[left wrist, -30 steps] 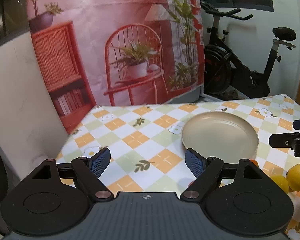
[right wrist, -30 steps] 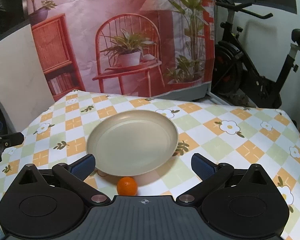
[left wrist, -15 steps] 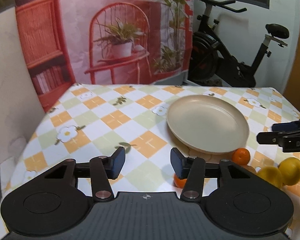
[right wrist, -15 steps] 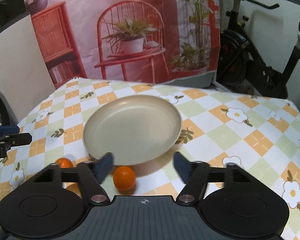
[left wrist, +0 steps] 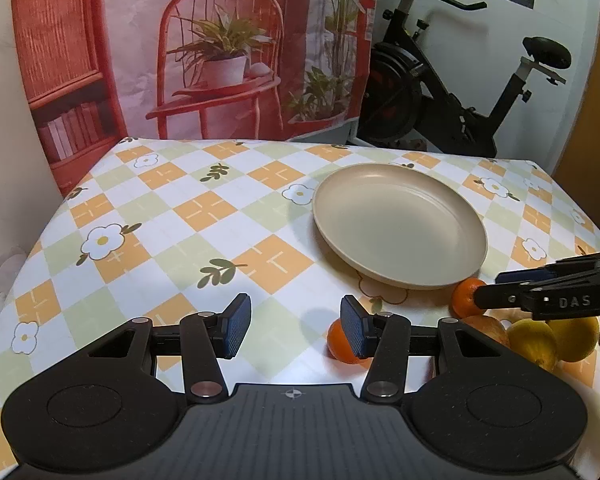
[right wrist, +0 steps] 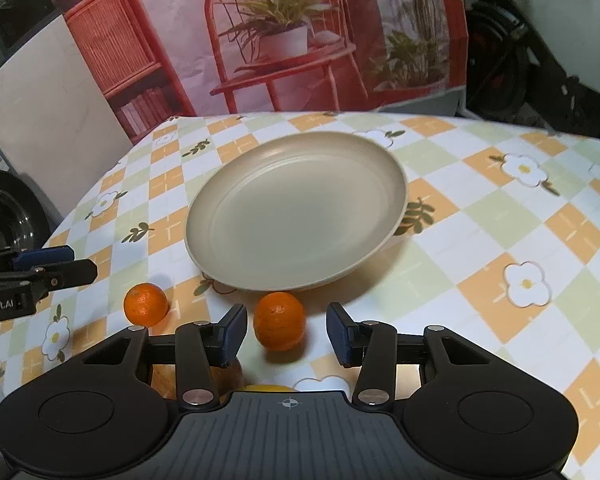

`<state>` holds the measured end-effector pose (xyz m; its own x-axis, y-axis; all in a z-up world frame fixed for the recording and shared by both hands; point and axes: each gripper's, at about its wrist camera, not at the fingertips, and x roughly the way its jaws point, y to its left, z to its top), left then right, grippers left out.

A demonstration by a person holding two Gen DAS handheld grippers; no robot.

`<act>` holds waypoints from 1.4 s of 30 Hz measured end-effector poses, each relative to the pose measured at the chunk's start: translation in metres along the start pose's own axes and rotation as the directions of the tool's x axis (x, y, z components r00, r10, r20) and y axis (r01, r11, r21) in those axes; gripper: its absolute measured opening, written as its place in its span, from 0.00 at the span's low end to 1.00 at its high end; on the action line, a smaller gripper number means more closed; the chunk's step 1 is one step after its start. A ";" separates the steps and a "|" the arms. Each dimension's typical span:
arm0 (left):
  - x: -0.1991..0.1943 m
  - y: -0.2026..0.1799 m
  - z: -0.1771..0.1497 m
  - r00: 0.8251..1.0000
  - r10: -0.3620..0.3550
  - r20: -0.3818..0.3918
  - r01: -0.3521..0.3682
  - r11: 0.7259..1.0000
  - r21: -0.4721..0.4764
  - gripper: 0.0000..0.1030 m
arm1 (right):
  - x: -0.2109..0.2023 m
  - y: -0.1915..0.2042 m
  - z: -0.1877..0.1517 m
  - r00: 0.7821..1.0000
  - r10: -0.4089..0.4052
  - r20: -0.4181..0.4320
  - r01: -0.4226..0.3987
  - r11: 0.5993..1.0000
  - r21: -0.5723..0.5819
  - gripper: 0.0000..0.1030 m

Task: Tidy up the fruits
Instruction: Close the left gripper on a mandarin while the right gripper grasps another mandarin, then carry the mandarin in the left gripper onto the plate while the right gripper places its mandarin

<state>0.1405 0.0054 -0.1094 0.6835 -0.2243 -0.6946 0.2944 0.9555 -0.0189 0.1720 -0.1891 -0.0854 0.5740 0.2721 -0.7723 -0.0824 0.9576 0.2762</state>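
Mandarin (right wrist: 279,321), round, dimpled, sits on checked tablecloth (right wrist: 480,216) between right gripper (right wrist: 286,334) pads, untouched; jaws just narrowing from wide. Smooth beige plate (right wrist: 204,216) just behind. Left gripper (left wrist: 296,328) half-open, empty, narrower than before; second mandarin (left wrist: 340,342) beside its pad.

Both of your hand-held grippers have dipped toward the bench. Your right hand-held gripper (right wrist: 286,334) has just been closing, a small orange (right wrist: 279,321) now between its untouching pads. Your left hand-held gripper (left wrist: 296,326) narrowed too, another orange (left wrist: 341,342) beside its right pad.
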 end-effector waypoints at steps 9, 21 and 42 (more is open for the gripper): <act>0.007 -0.004 -0.002 0.999 -0.047 -0.024 0.047 0.999 -0.003 0.51 | 0.010 -0.005 0.001 0.999 0.042 -0.025 -0.041 0.998 0.055 0.25; 0.038 -0.013 -0.003 0.984 -0.137 -0.115 0.132 0.990 -0.051 0.51 | -0.005 -0.034 -0.003 1.000 -0.010 0.017 0.008 0.992 0.124 0.24; 0.035 -0.010 0.006 0.988 -0.120 -0.095 0.115 0.992 -0.054 0.37 | -0.020 -0.033 0.005 0.997 -0.023 0.067 0.015 0.994 0.112 0.24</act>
<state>0.1656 -0.0135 -0.1290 0.5765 -0.3180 -0.7527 0.3349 0.9322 -0.1373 0.1676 -0.2267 -0.0762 0.6293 0.2434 -0.7380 0.0181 0.9449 0.3270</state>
